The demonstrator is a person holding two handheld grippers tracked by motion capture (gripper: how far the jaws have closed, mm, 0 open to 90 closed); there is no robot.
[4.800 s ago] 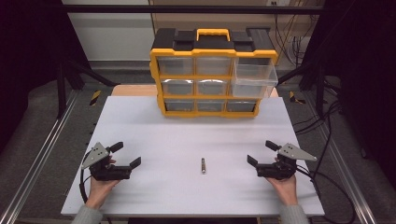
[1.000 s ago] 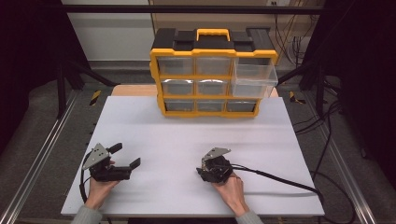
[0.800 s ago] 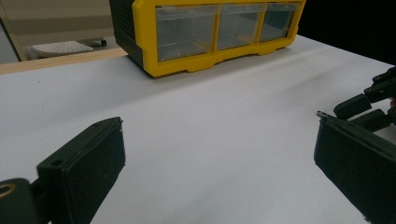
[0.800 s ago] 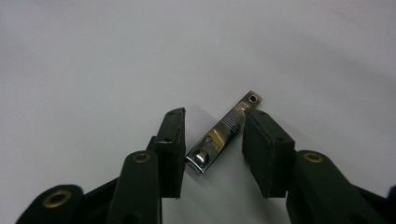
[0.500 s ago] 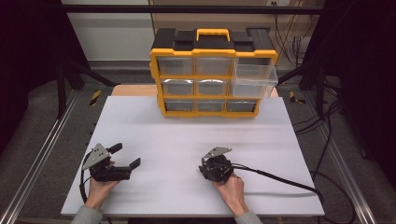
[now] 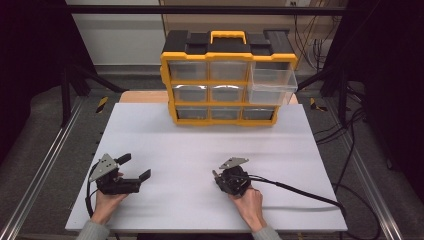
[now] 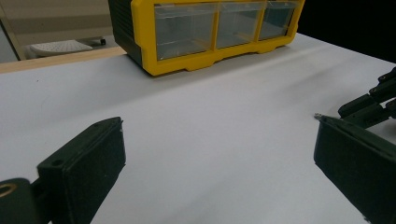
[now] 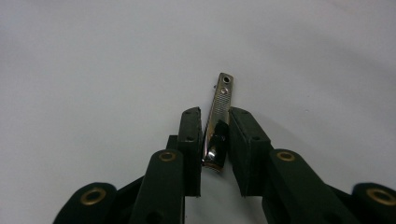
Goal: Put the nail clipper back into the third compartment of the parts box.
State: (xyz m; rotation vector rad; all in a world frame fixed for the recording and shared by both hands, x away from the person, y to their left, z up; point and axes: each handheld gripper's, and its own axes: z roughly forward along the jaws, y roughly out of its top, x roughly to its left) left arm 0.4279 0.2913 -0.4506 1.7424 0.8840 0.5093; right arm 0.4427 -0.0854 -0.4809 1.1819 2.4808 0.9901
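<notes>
Metal nail clipper, one, between right tongs.

No text, label or number can be read — nothing legible anywhere.

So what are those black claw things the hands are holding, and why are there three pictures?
A person sits at a white table and holds a grabbing tool in each hand. One picture looks down from above. The other two come from little cameras riding on each tool, looking along its two black jaws. The left tool rests on the table with its jaws wide apart and nothing between them. The right tool has its jaws closed around a small metal nail clipper. At the far edge stands a yellow and black drawer box with clear drawers, one at the right pulled partly out.
</notes>
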